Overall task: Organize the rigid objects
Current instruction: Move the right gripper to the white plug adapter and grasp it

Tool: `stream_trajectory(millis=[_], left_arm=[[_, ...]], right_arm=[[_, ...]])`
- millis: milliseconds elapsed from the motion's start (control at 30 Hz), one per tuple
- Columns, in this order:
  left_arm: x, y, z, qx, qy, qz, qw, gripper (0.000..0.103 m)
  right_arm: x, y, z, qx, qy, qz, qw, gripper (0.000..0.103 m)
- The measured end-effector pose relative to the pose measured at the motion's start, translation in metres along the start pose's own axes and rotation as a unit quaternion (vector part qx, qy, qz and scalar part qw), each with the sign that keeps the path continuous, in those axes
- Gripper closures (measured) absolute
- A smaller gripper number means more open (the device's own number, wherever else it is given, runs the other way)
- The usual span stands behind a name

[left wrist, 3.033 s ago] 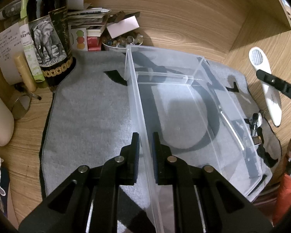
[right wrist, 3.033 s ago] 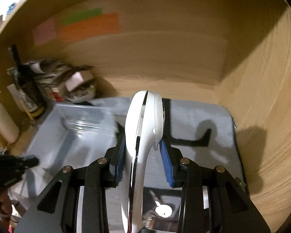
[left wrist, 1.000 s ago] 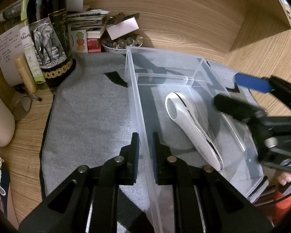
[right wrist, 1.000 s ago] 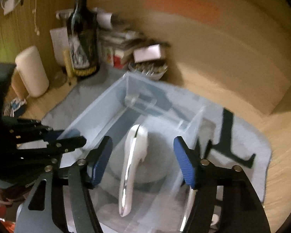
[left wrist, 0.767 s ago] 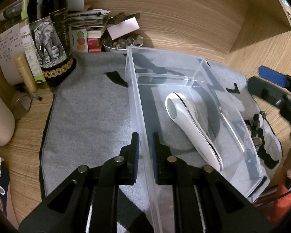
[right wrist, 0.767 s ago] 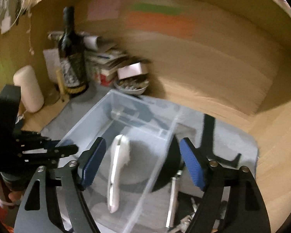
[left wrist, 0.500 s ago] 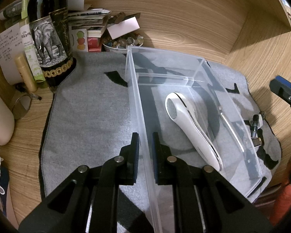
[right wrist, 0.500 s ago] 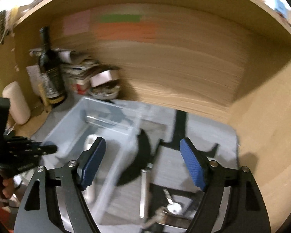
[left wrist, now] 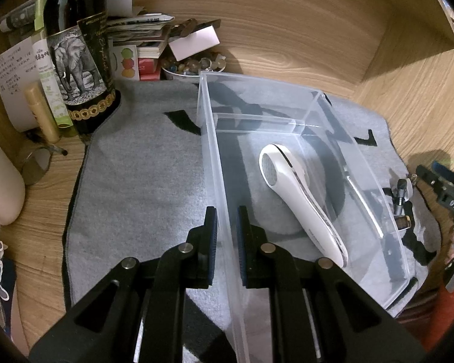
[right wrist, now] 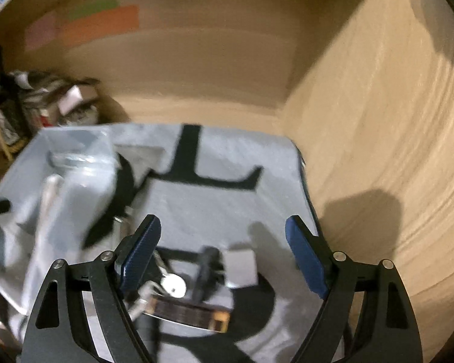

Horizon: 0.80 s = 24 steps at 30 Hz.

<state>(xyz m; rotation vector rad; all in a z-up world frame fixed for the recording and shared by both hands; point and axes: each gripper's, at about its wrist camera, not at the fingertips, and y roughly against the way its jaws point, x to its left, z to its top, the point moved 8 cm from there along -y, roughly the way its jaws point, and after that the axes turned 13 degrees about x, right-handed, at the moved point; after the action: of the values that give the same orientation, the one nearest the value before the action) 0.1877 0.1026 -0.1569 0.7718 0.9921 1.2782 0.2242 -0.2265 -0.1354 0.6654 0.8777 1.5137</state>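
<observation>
Left wrist view: my left claw pinches the clear bin wall; the white device lies inside. My right claw gapes wide, empty, above the grey mat.

A wooden bench carried a grey mat, spread flat across its middle. Directly on the wood at the left stood a dark bottle, a paper stack and a small bowl.
</observation>
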Motion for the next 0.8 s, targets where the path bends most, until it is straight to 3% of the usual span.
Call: stream_trajectory(millis=[333,600,733,800], left_arm=[[-0.001,0.0,0.0,0.002,0.002,0.005,1.0,0.091],[-0.001,0.0,0.001,0.001,0.005,0.004,1.0,0.091],[-0.001,0.0,0.001,0.001,0.004,0.005,1.0,0.091],[-0.001,0.0,0.001,0.001,0.005,0.004,1.0,0.091]], right_arm=[[-0.033,-0.024,-0.032,0.034,-0.047,0.008,0.998,0.022],[-0.029,-0.04,-0.038,0.059,-0.049,0.038,0.996,0.042],[-0.026,-0.044,-0.037,0.068,-0.055,0.073,0.993,0.071],[-0.027,-0.044,-0.036,0.067,-0.058,0.068,0.994,0.075]])
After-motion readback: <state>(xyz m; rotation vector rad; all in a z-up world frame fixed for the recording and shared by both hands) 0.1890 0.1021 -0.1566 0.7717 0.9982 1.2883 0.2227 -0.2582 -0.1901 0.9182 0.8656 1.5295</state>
